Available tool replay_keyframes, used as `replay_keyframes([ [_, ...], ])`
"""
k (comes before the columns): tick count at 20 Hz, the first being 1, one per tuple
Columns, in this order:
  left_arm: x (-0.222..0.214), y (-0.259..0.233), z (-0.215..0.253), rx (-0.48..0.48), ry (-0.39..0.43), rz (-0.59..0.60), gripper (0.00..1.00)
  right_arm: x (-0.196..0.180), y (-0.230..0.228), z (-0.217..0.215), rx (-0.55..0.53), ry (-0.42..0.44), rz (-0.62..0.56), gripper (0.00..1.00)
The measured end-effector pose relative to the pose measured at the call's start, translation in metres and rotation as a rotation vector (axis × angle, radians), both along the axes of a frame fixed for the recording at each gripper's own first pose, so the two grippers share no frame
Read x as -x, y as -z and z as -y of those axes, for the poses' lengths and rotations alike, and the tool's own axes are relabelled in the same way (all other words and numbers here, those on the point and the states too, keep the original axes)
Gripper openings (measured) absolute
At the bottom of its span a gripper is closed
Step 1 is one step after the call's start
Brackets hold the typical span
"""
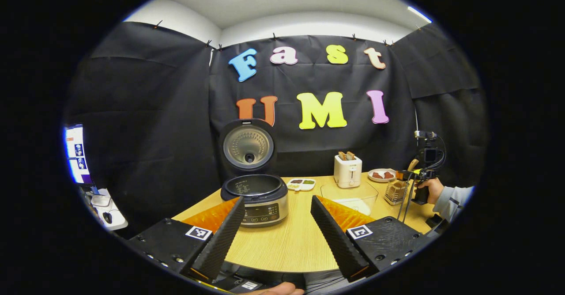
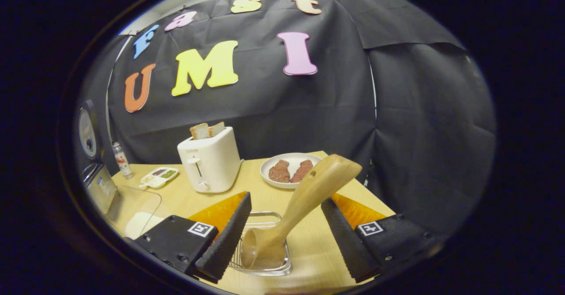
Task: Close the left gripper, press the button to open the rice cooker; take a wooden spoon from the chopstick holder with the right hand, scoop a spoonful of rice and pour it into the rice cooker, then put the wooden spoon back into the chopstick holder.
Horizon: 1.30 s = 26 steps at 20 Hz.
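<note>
I'm looking into a staged kitchen booth: black cloth walls [image 1: 145, 109] are hanging around a wooden table [image 1: 291, 242] carrying a rice cooker [image 1: 256, 198], toaster [image 2: 209, 160] and plate [image 2: 289, 167].

Ahead of my left hand-held gripper [image 1: 277, 233] the rice cooker [image 1: 257, 198] stands on the counter [image 1: 291, 242], lid up behind it. To its right sit a divided dish [image 1: 301, 183], then the toaster [image 1: 347, 170] and a plate [image 1: 382, 175]. Between my right hand-held gripper's [image 2: 282, 237] fingers, the wooden spoon [image 2: 300, 202] stands in the chopstick holder [image 2: 265, 251].
</note>
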State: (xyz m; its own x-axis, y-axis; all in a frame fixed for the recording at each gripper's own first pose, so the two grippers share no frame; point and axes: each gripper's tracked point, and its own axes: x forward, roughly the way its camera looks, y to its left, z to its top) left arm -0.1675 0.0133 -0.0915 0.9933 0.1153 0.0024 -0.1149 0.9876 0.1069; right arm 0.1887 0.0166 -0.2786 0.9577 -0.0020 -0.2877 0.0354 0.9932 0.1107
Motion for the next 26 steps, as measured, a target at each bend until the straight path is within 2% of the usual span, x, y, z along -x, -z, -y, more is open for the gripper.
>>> replay_keyframes([
  [2,0.002,0.002,-0.003,0.0,0.003,0.001,0.95,-0.005,-0.005,-0.008,0.001,-0.019,0.026,0.98],
  [4,0.001,0.002,-0.008,0.016,-0.009,0.004,0.96,-0.007,0.004,-0.009,0.034,-0.033,-0.012,0.67],
  [6,-0.001,0.0,-0.008,0.036,-0.008,0.014,0.95,-0.003,-0.005,-0.018,0.015,-0.068,0.0,0.31],
  [7,-0.003,-0.001,-0.01,0.038,-0.01,0.024,0.96,-0.001,-0.013,-0.025,0.017,-0.089,0.01,0.28],
  [8,-0.005,0.0,-0.012,0.039,-0.015,0.027,0.96,0.002,-0.021,-0.026,0.036,-0.091,0.023,0.2],
  [13,-0.007,0.01,-0.018,0.014,-0.035,0.01,0.96,0.02,-0.088,-0.033,0.17,-0.106,0.167,0.18],
  [16,-0.005,0.014,-0.025,-0.004,-0.048,0.01,0.96,0.039,-0.121,-0.052,0.199,-0.145,0.221,0.18],
  [21,-0.002,0.021,-0.038,-0.004,-0.073,0.001,0.96,0.067,-0.156,-0.093,0.209,-0.209,0.261,0.18],
  [22,-0.001,0.022,-0.04,0.001,-0.073,0.001,0.95,0.071,-0.158,-0.102,0.202,-0.226,0.26,0.14],
  [26,0.007,0.025,-0.05,0.025,-0.082,0.006,0.96,0.081,-0.158,-0.142,0.175,-0.281,0.229,0.17],
])
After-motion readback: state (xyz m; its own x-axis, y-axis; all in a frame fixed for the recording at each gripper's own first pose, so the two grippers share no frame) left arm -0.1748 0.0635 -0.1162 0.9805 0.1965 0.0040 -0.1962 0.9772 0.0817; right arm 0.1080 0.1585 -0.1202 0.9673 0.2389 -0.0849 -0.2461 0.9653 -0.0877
